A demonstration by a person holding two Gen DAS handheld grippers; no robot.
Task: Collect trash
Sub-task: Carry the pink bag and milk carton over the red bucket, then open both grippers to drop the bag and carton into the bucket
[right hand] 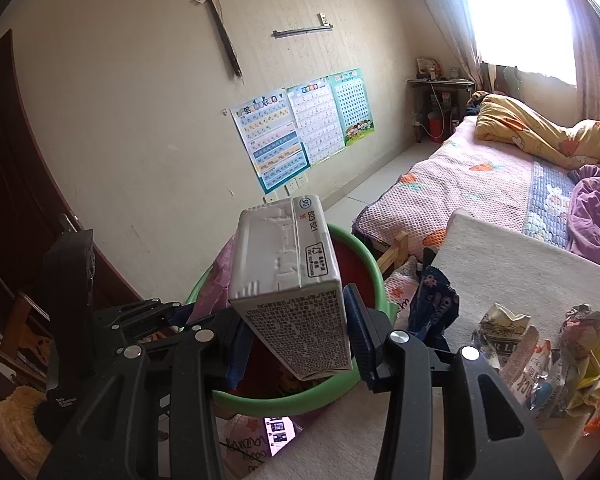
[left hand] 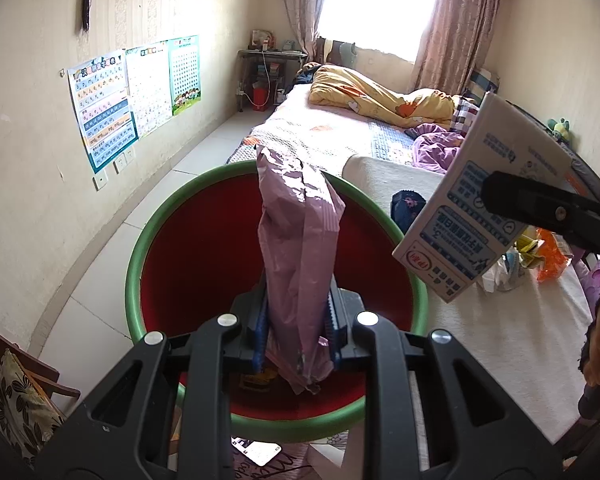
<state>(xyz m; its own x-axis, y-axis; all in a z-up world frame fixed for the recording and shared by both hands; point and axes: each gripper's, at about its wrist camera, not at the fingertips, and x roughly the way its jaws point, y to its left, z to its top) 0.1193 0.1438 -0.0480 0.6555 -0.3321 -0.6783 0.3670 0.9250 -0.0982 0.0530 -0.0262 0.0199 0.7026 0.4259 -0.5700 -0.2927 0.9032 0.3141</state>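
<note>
The left claw [left hand: 298, 336] is clamped on a tall pink wrapper [left hand: 298, 248], held upright over a red bin with a green rim [left hand: 140, 256]. The left view alone shows the printed blue face of a milk carton [left hand: 476, 208] at right. The right view alone shows the right claw [right hand: 296, 344] clamped on that carton's sides, above the bin's near rim, and a pile of crumpled wrappers [right hand: 548, 360] on the white bench [right hand: 520, 272] at right.

Colours at the bin
Red bin [left hand: 204, 248], green rim; pale purple wrapper [left hand: 296, 248]; white carton [right hand: 288, 280] at three o'clock, blue panels.
</note>
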